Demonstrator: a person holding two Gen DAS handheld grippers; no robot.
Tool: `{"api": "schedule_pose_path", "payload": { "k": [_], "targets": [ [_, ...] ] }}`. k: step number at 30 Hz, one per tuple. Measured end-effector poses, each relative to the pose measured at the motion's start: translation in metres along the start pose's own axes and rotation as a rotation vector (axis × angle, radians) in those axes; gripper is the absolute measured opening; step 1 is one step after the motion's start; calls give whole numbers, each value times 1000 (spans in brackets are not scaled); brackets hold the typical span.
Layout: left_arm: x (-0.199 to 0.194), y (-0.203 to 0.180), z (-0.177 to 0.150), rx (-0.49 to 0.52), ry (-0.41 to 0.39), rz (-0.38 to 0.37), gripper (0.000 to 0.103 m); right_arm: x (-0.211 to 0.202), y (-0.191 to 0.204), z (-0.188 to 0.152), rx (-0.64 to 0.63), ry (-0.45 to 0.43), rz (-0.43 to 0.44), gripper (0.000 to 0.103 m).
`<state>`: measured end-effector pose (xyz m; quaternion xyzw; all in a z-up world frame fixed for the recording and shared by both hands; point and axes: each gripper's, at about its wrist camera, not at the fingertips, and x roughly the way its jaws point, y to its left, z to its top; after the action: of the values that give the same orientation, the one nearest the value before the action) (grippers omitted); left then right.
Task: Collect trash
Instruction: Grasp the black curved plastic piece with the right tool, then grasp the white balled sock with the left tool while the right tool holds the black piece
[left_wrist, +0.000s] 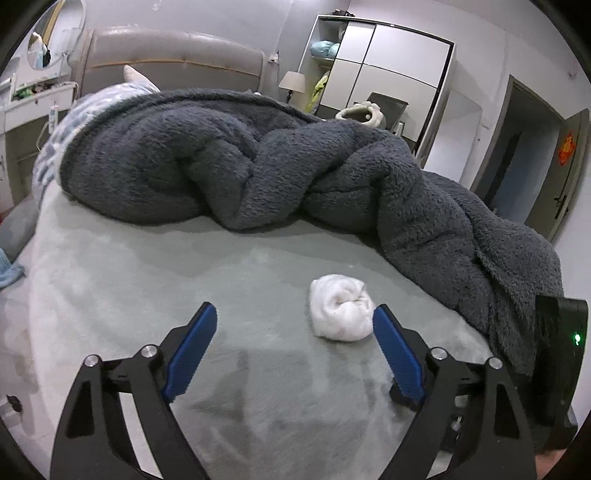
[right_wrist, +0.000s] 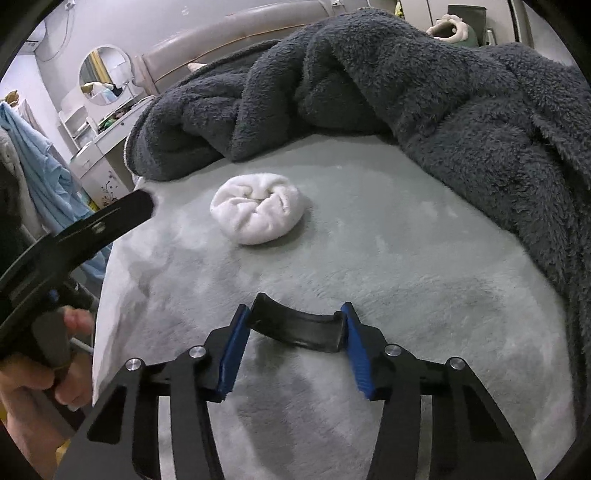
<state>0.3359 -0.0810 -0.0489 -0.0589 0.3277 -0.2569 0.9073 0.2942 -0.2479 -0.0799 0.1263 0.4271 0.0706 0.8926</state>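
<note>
A crumpled white wad (left_wrist: 340, 308) lies on the grey-green bed cover (left_wrist: 147, 280), roughly round with no clear long axis; its puckered centre faces up and toward the near side in the right wrist view (right_wrist: 258, 213). In the left wrist view the wad sits just beyond and inside the tip of the right-hand blue finger (left_wrist: 397, 356) of the left gripper (left_wrist: 291, 314), off-centre to the right of the gap, with its near right edge meeting that fingertip in the picture; whether they touch cannot be told. The left gripper is spread wide with nothing between its fingers. The right gripper (right_wrist: 295, 332) is clenched on a curved black strip (right_wrist: 297, 326), which spans left to right between its blue pads and bows toward the far side; what the strip is cannot be made out. The wad lies well beyond this gripper, slightly to the left. A rumpled dark grey fleece blanket (left_wrist: 258, 158) is heaped along the far and right sides of the bed, hiding the mattress there.
</note>
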Motion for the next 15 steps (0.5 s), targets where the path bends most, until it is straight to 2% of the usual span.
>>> {"api": "schedule_pose_path", "payload": {
  "k": [5,8,11,15],
  "targets": [
    [20,-16,-4,13,47,-23,85,-11,-8,3,13,-9,33,49],
    [29,-23,-7,18,68,-42,81,-17,-15,4,-4,-11,31,49],
    [36,-25,-9,4,91,-69,78,-21,-28,4,-4,2,36,49],
    [47,-23,-11,-61,110,-66,71,-24,-35,3,-8,17,61,49]
  ]
}}
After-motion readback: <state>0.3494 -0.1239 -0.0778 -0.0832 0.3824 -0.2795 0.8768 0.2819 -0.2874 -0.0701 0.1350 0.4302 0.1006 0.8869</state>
